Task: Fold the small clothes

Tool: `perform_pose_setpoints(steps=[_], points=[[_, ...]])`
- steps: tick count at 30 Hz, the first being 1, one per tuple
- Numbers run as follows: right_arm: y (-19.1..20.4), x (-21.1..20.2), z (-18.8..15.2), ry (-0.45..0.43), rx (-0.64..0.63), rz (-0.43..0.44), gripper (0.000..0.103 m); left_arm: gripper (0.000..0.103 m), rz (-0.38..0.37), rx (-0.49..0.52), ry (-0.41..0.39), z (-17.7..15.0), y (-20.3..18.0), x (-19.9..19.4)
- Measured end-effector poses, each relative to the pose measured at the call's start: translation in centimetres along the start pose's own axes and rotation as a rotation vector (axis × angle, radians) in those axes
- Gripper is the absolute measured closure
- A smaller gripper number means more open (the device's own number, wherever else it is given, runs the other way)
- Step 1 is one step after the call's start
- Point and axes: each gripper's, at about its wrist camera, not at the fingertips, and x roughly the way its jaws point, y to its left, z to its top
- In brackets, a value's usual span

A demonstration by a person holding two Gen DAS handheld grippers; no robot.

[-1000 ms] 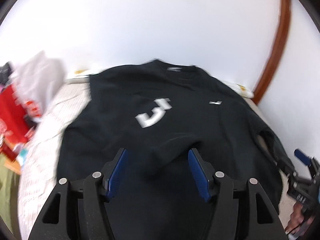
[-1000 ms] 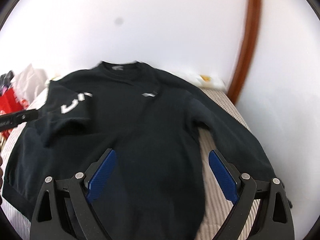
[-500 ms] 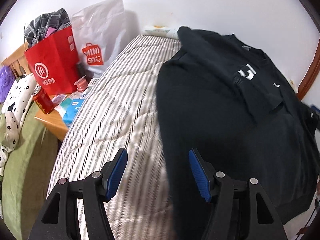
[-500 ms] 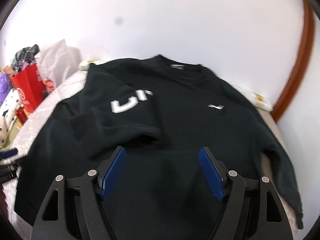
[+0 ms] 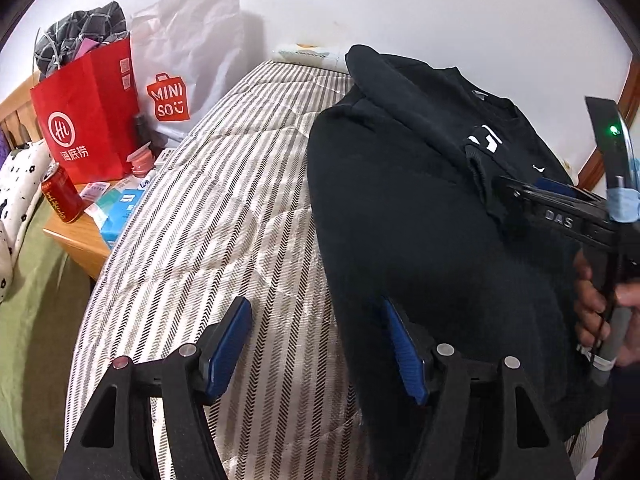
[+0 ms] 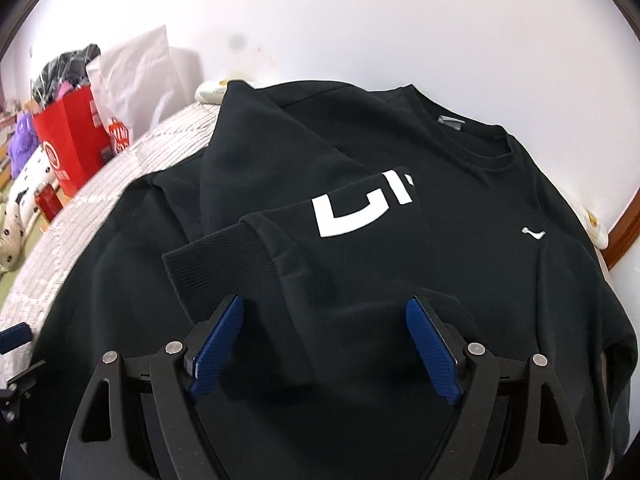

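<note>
A black cotton sweatshirt with white lettering [image 6: 360, 216] lies flat on the striped quilted mattress [image 5: 208, 216], one sleeve folded across its chest. The left gripper [image 5: 316, 344] hovers at the sweatshirt's side edge, jaws opening, empty. The right gripper [image 6: 324, 340] hangs over the folded sleeve's cuff, jaws opening, pads clear of the cloth.

A lived-in bedroom at home — a bed [image 5: 208, 216] with a striped quilted cover runs up to a plain white wall [image 5: 360, 4], a small pillow [image 5: 308, 54] at its far end. Beside it a low wooden nightstand [image 5: 80, 242] is crowded with a red shopping bag [image 5: 86, 120] stuffed with clothes, a white Miniso bag [image 5: 188, 60], a red drink can [image 5: 62, 196] and small packets — with a spotted plush toy [image 5: 20, 184] nearby.
</note>
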Motion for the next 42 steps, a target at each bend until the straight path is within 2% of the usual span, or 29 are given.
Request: perform_pose_setpoints(steps=[2, 3, 4, 6, 10, 16, 18, 20, 27, 32, 35, 37, 42], points=[[0.4, 0.5, 0.1, -0.009, -0.019, 0.01, 0.043, 0.036, 0.001, 0.006, -0.01, -0.1, -0.2, 0.0], [0.6, 0.6, 0.1, -0.007, -0.031, 0.025, 0.069, 0.035, 0.0, 0.004, -0.014, -0.1, -0.2, 0.0], [0.8, 0.8, 0.2, -0.001, -0.046, 0.042, 0.09, 0.034, 0.0, 0.003, -0.021, -0.2, -0.2, 0.0], [1.1, 0.7, 0.3, -0.007, -0.069, 0.007, 0.095, 0.033, 0.008, 0.007, -0.036, -0.4, -0.4, 0.0], [0.1, -1.1, 0.5, -0.072, -0.056, 0.024, 0.097, 0.032, 0.036, 0.024, -0.055, -0.6, -0.9, -0.1], [-2.8, -4.0, 0.8, -0.12, -0.026, 0.016, 0.098, 0.03, 0.045, 0.036, -0.055, -0.6, -1.2, 0.0], [-3.6, -5.2, 0.8, -0.167, -0.031, -0.024, 0.098, 0.03, 0.047, 0.038, -0.054, -0.6, -1.2, 0.0], [-5.4, -5.6, 1.0, -0.178, -0.006, -0.065, 0.099, 0.029, 0.048, 0.034, -0.054, -0.7, -1.2, 0.0], [-14.7, -3.4, 0.5, -0.115, 0.219, -0.147, 0.099, 0.023, 0.061, 0.049, -0.044, -0.7, -1.4, 0.2], [-19.5, -2.3, -0.4, -0.077, 0.291, -0.24, 0.099, 0.021, 0.075, 0.061, -0.038, -0.7, -1.6, 0.3], [-21.2, -2.3, -1.3, -0.036, 0.328, -0.21, 0.081, 0.02, 0.075, 0.059, -0.038, -0.7, -1.5, 0.3], [-21.1, -2.8, -1.8, -0.037, 0.332, -0.159, 0.05, 0.019, 0.079, 0.061, -0.036, -0.7, -1.5, 0.3], [-18.1, -5.2, -2.8, -0.097, 0.277, -0.013, 0.035, 0.016, 0.083, 0.067, -0.031, -0.6, -1.6, 0.4]])
